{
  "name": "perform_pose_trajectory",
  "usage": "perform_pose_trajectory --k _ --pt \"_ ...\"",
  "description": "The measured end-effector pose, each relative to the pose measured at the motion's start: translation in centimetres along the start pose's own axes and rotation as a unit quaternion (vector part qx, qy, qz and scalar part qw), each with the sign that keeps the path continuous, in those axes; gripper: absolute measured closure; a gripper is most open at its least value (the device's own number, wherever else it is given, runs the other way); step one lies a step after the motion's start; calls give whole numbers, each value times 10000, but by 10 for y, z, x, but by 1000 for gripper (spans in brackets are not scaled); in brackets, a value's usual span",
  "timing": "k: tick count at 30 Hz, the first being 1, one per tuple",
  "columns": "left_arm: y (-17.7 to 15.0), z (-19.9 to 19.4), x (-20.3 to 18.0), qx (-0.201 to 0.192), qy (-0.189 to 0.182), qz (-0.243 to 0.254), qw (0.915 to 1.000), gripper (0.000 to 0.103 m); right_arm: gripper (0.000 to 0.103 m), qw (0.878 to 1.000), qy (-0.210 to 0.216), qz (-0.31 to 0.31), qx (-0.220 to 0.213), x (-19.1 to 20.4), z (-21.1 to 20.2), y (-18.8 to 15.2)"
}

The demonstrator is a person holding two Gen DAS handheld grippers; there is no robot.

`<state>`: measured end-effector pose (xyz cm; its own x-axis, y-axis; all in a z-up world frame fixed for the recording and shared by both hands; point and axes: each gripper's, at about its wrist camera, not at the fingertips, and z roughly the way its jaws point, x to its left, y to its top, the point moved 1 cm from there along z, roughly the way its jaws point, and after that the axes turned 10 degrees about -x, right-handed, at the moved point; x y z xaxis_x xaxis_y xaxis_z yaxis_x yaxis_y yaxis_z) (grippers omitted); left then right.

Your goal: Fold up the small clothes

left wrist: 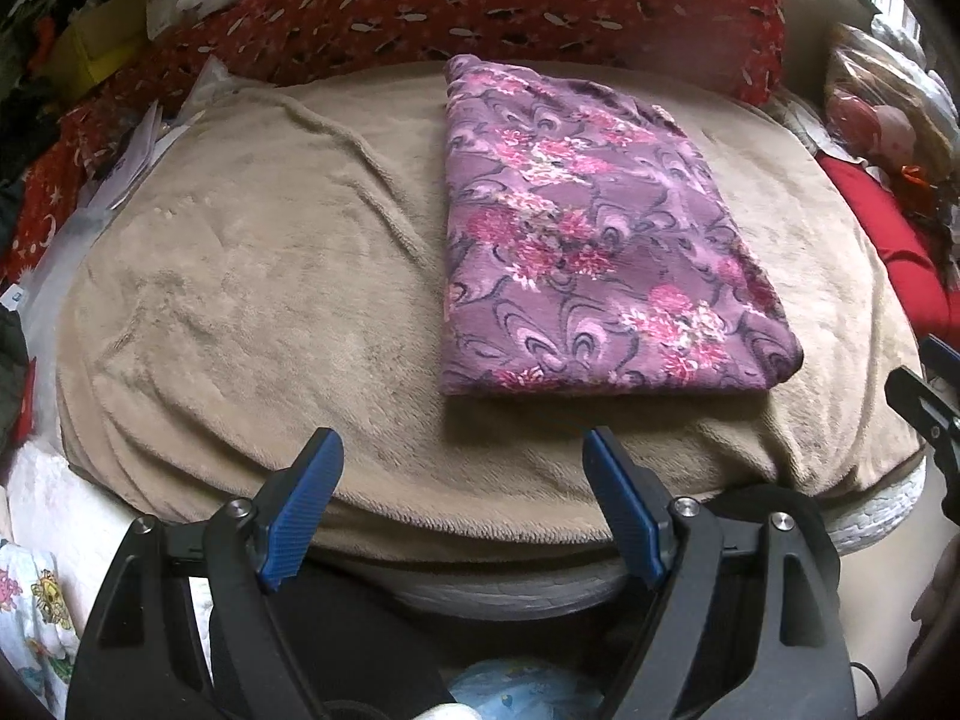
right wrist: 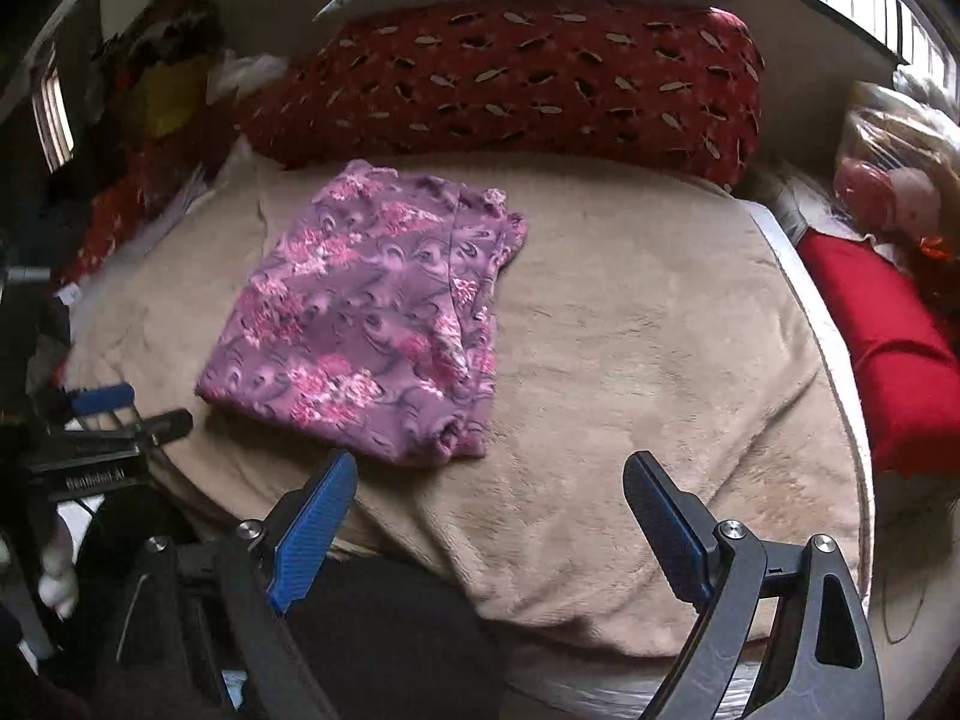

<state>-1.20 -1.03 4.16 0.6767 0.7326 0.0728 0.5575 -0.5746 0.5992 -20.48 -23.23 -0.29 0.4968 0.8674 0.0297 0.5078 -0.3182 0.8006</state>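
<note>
Purple floral garment [left wrist: 594,240] lies folded on the beige blanket [left wrist: 270,276] just ahead of both released, empty hand-held grippers, left [left wrist: 462,474] and right [right wrist: 489,498], so the fold looks finished; next probably needs another garment.

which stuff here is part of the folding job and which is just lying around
Part of the job:
- purple flowered garment, folded, lying on the beige blanket
- left gripper, fingers apart, holding nothing
- right gripper, fingers apart, holding nothing

Just lying about:
- red patterned pillow
- plain red cushion
- yellow box
- papers
</note>
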Motion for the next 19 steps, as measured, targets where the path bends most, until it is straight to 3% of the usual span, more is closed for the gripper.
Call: perform_pose_trajectory --k 5,14,19 --pt "-3 -6 -4 -69 -73 99 9999 20 11 10000 -43 -78 41 6 -2 -2" --pt "0 -27 -18 -247 -518 219 9981 20 11 10000 -34 4 59 2 -5 -4" --pt "2 -35 -27 -409 -382 398 9976 20 11 9999 -101 -15 13 1 -9 -5"
